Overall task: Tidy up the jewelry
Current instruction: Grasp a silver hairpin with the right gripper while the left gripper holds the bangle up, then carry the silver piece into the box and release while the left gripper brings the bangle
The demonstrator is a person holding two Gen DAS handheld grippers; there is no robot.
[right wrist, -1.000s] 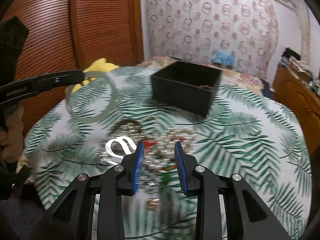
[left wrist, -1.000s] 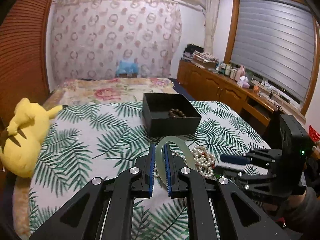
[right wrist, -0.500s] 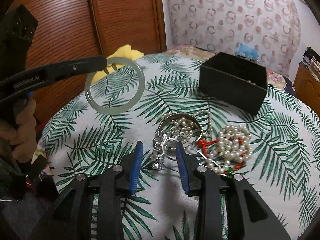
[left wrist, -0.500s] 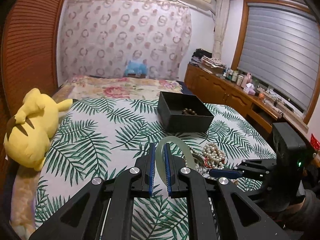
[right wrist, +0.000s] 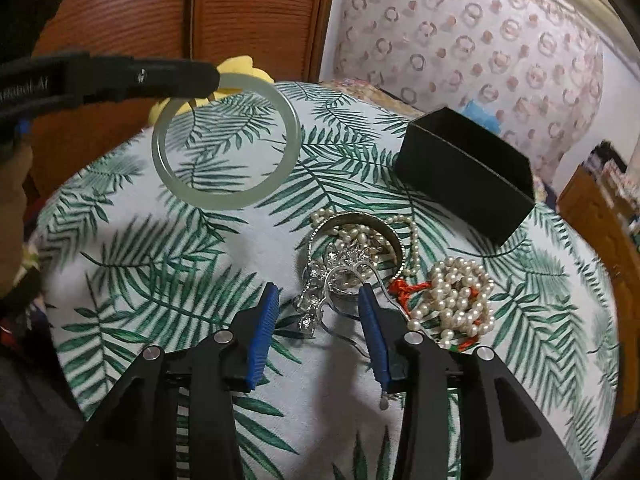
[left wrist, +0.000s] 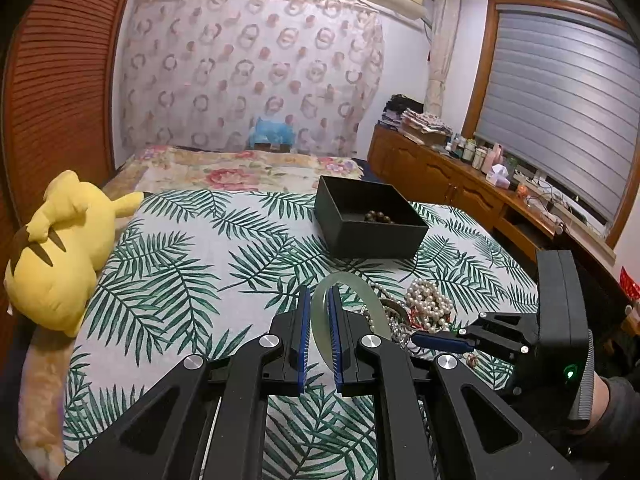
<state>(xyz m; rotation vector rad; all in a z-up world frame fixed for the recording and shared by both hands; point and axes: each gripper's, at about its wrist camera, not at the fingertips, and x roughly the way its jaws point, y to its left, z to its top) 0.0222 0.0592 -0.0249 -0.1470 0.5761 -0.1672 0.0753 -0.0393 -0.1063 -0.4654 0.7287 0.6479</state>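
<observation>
Your left gripper (left wrist: 319,312) has its jaws clenched on the pale green bangle (right wrist: 225,140), pinching the ring at one spot on its rim so the hoop hangs in the air above the leaf-print bedspread (left wrist: 180,272), clear of the cloth. From the right wrist view the bangle shows nearly face-on, up and to the left of the pile, with the left gripper's finger coming in from the left edge.

Your right gripper (right wrist: 316,312) has its jaws opening, and nothing is pressed between the blue pads (right wrist: 262,332). The relation that matters is this: the silver brooch (right wrist: 316,292) lies right at the mouth of those jaws, just ahead of the tips and a little toward the right-hand pad, its long axis running roughly away from you toward the metal cuff (right wrist: 360,228) behind it. Strands of pearls are draped through the cuff. The pearl bracelet (right wrist: 456,296) with its red cord sits to the right of the jaws, touching the same tangle.

The black box (left wrist: 370,216) stands farther up the bed beyond the pile, open, with a string of dark beads (left wrist: 378,216) already inside. Your right hand is plainly the nearer one to the heap; the left is occupied. I judge the next pick is the brooch, and the risk is dragging the pearl strands along with it, since they overlap.
</observation>
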